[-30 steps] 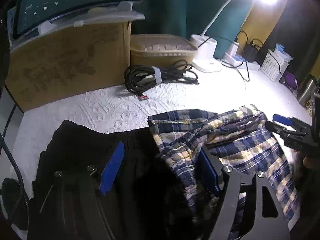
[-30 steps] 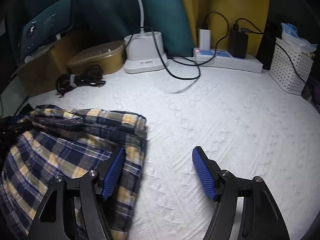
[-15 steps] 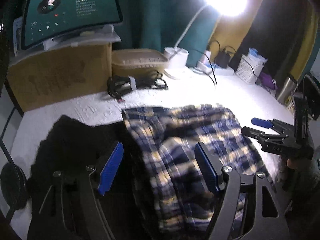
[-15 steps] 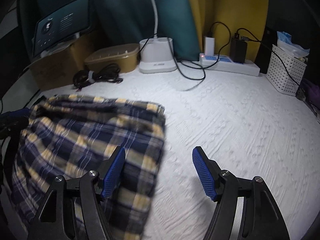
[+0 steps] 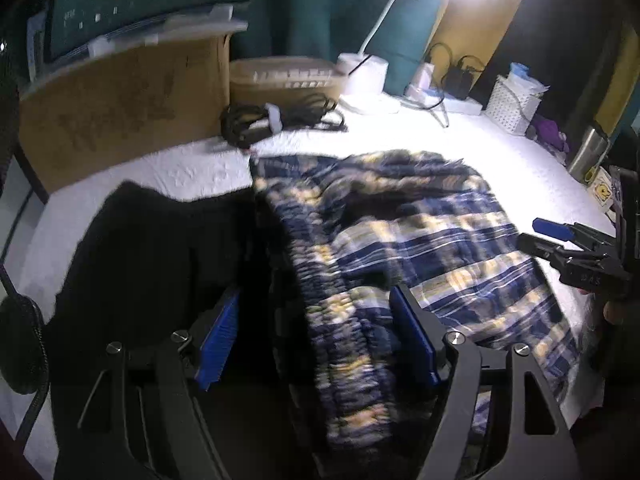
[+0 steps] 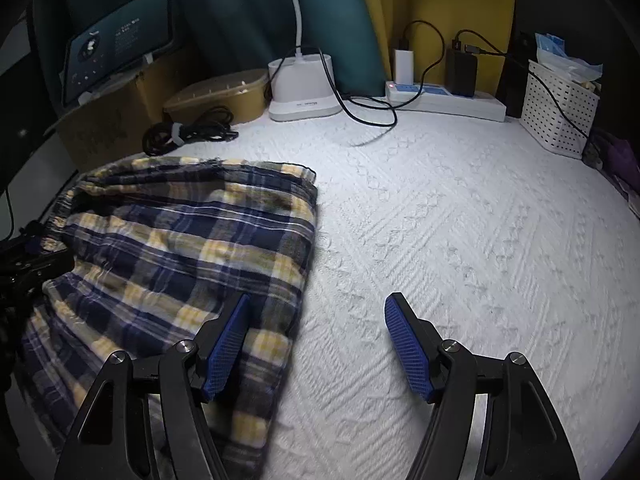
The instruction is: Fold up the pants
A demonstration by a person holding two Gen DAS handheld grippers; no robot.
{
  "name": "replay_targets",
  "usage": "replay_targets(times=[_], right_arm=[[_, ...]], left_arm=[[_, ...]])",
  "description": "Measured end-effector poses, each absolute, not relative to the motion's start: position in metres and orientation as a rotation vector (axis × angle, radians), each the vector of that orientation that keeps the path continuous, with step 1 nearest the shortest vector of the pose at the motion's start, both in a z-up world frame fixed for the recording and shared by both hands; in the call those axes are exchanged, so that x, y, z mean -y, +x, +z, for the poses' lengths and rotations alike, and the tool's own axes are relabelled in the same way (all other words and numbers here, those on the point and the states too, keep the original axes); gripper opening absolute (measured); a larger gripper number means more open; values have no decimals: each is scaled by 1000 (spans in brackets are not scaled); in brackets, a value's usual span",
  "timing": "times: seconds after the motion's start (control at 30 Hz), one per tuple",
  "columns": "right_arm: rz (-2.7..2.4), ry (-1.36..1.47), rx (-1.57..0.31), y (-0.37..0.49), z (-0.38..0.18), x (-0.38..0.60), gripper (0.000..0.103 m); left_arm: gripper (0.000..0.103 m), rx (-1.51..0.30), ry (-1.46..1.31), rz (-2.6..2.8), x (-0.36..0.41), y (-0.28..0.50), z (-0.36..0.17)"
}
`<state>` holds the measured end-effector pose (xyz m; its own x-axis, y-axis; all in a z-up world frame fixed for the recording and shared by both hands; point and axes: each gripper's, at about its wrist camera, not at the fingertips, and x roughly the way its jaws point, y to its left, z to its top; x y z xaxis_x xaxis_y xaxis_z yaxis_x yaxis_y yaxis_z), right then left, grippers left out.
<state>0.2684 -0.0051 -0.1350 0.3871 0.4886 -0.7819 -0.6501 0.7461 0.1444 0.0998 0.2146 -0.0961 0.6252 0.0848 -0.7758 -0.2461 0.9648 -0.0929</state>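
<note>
Since the earlier frames the plaid pants have spread out flatter across the white textured counter, where a second ago they lay bunched with a turned-over flap, and the left wrist camera has drawn nearer to the gathered waistband.

Both tools are wide open and grip nothing. The left tool hangs just above the waistband at the left end of the pants, its blue pads on either side of the gathered cloth. The right tool hovers at the pants' right edge, one pad over plaid and the other over bare counter.

As a judgement, the folding looks partly done: the pants lie as a compact, doubled-looking rectangle with a fairly straight right edge, but the far edge is rumpled and the near end trails toward the counter's edge, so at least one more fold and some smoothing seem left.

Counted: one pair of plaid pants, one dark garment just left of them and touching, two tools. At the far side sit one cardboard box, one bundled black cable, one lamp base, one power strip and one white basket.
</note>
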Motion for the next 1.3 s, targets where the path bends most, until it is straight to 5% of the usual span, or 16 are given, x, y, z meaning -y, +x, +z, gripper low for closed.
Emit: replay_targets(times=[1.3], right_arm=[[728, -232, -899, 204, -128, 60, 71]], left_arm=[[74, -808, -170, 216, -160, 58, -84]])
